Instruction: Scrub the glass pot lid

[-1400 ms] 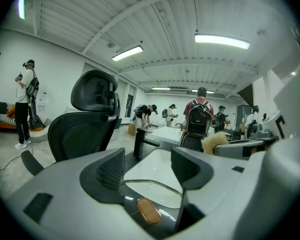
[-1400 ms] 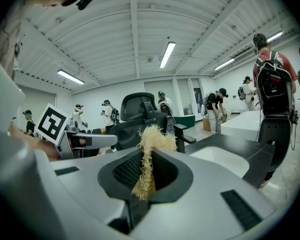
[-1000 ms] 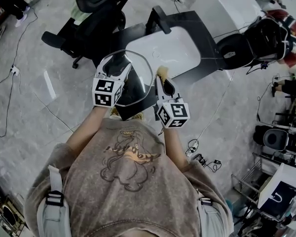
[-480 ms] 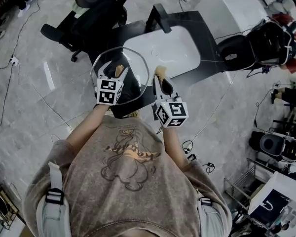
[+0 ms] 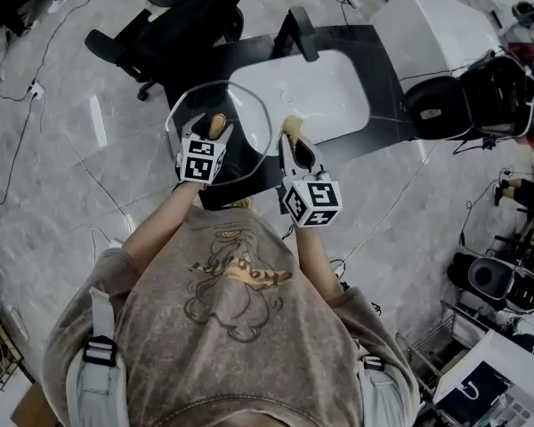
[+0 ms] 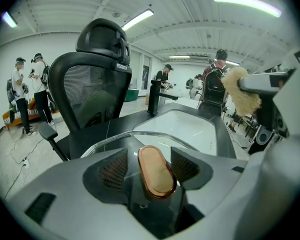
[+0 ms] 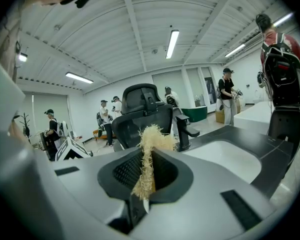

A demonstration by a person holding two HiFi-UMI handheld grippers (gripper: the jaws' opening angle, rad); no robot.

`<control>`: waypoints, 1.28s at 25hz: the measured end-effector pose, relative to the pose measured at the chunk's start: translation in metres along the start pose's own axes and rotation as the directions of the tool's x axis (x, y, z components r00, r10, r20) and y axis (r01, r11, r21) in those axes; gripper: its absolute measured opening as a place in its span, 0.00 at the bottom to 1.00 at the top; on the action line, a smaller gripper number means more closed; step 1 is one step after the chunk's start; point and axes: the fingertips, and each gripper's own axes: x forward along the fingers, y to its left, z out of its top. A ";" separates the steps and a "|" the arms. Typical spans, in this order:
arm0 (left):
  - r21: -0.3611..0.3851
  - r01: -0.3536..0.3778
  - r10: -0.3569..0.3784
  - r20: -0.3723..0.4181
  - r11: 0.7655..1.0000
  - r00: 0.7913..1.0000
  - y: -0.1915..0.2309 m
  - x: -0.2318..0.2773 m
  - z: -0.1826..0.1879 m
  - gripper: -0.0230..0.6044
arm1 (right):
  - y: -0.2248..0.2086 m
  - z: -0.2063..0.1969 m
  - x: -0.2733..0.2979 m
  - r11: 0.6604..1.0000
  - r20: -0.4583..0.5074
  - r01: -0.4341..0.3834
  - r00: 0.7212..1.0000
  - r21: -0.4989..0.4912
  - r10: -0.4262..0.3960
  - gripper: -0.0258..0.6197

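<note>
Glass pot lid point(image 5: 252, 116) hangs over counter's point(image 5: 387, 71) near-left corner, by white sink point(image 5: 325, 96). L gripper point(image 6: 151, 168) clamps its copper knob point(image 6: 156, 173). R gripper point(image 7: 146, 170), just right of rim, pinches straw-coloured scrubber point(image 7: 150, 151).

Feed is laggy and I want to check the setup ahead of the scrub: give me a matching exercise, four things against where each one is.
Things:
1. glass pot lid
2. scrubber
3. sink basin
4. office chair

Places:
A. on the floor beyond the counter
B. gripped by its knob in the left tool
C. set into the black counter
D. pinched in the right tool

Pairs: 1-B, 2-D, 3-C, 4-A
</note>
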 end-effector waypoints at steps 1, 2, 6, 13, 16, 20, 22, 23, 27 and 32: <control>-0.009 -0.002 0.002 -0.004 1.000 1.000 0.000 0.000 0.000 0.49 | 0.000 0.000 0.001 1.000 0.000 -0.004 1.000 0.000 0.004 0.10; -0.013 -0.005 0.005 -0.009 1.000 1.000 0.000 0.000 -0.001 0.49 | 0.000 0.001 0.001 1.000 0.001 -0.008 1.000 0.000 0.008 0.10; 0.011 -0.025 0.025 -0.032 1.000 0.999 -0.002 0.005 -0.006 0.49 | -0.002 0.002 0.004 1.000 0.003 -0.017 1.000 -0.001 0.017 0.10; 0.005 -0.057 0.057 -0.086 0.998 0.995 -0.001 0.012 -0.017 0.45 | -0.008 0.002 0.008 1.000 -0.005 -0.024 1.000 0.004 0.024 0.10; 0.013 -0.062 0.063 -0.102 0.998 0.993 -0.003 0.012 -0.021 0.42 | -0.009 0.001 0.007 1.000 -0.008 -0.027 1.000 0.006 0.027 0.10; 0.009 -0.058 0.059 -0.092 0.998 0.994 -0.002 0.016 -0.020 0.42 | -0.010 -0.002 0.007 1.000 -0.013 -0.028 1.000 0.008 0.028 0.10; 0.002 -0.062 0.061 -0.103 0.998 0.993 -0.001 0.015 -0.021 0.42 | -0.010 -0.004 0.007 1.000 -0.017 -0.027 0.999 0.011 0.027 0.10; -0.002 -0.063 0.063 -0.106 0.998 0.992 -0.001 0.014 -0.021 0.42 | -0.010 -0.005 0.007 1.000 -0.019 -0.026 0.999 0.012 0.026 0.10; -0.012 -0.055 0.053 -0.117 0.998 0.992 -0.001 0.015 -0.020 0.39 | -0.010 -0.007 0.009 0.999 -0.026 -0.029 0.999 0.014 0.029 0.10; -0.042 -0.060 0.053 -0.149 0.997 0.988 0.002 0.015 -0.025 0.36 | -0.007 -0.010 0.011 0.999 -0.030 -0.038 0.999 0.013 0.038 0.10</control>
